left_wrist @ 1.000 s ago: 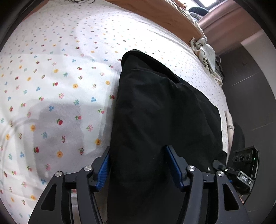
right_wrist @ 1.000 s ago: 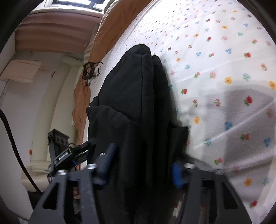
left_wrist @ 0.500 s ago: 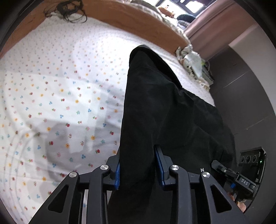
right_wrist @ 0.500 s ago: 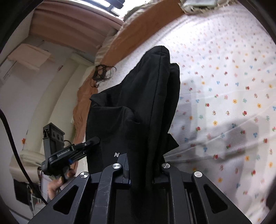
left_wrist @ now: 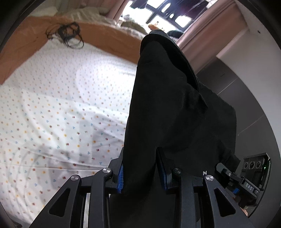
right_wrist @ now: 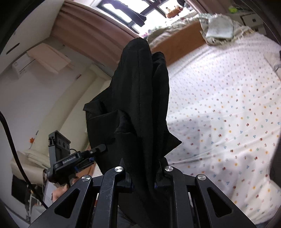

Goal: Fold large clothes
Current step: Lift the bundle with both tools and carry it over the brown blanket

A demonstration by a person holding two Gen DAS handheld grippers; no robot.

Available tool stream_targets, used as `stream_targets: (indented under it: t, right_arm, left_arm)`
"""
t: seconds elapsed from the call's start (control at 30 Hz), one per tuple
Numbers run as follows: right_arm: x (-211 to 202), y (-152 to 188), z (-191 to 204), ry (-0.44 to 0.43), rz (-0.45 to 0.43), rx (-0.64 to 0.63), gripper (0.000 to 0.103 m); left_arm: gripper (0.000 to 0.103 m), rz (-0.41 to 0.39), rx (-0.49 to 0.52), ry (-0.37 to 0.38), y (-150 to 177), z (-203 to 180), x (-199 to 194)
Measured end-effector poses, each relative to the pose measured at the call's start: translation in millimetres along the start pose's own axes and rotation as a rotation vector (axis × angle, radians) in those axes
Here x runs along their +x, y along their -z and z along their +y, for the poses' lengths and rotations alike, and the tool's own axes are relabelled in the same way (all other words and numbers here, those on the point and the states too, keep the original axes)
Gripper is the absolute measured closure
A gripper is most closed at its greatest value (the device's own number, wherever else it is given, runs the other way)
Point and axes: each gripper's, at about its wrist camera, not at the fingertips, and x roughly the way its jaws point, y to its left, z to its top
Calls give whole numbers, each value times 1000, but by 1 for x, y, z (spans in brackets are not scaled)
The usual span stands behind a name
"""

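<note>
the black garment (left_wrist: 175,112) hangs in the air above the bed (left_wrist: 52,105), gathered into a long dark fold that runs away from both hands toward the far edge of the bed; the left gripper (left_wrist: 140,168) has its fingers (left_wrist: 120,177) clenched on one bunched edge of the cloth, the blue pads pressed into the fabric on either side; the right gripper (right_wrist: 143,172) is clamped on another bunch of the same garment (right_wrist: 140,98), its fingers (right_wrist: 160,170) nearly together with the cloth squeezed between them; from the right wrist view the garment shows a seam running down its length and a loose pointed flap sticking out toward the bed; the lower part of the cloth drops below both sets of fingers and out of sight; the bed carries a white sheet (right_wrist: 228,114) dotted with small coloured flowers, lightly wrinkled near its close edge; an orange-brown cover (left_wrist: 108,40) lies along the far edge of the bed, and a tangle of thin black cable (left_wrist: 67,34) rests on it near the far left corner; a pale crumpled cloth (right_wrist: 217,29) sits at the far right corner of the bed; each wrist view catches the other gripper off to the side, beyond the edge of the bed, close against the hanging cloth; a window (right_wrist: 126,14) glows behind the bed, and whether the far tip of the garment touches the sheet i cannot tell.
</note>
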Motion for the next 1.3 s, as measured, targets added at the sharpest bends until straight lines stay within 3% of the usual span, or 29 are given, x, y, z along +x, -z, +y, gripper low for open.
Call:
stream_targets:
  t: [0.5, 0.93, 1.3]
  right_arm:
    - [-43, 26, 95, -66, -95, -120, 87]
    - [-42, 64, 154, -130, -71, -190, 87]
    - [-35, 103, 203, -212, -31, -262, 87]
  left_arm:
    - [71, -164, 50, 19, 12, -10, -128]
    - [71, -250, 24, 11, 31, 23, -213]
    - [71, -333, 0, -23, 66, 55, -295]
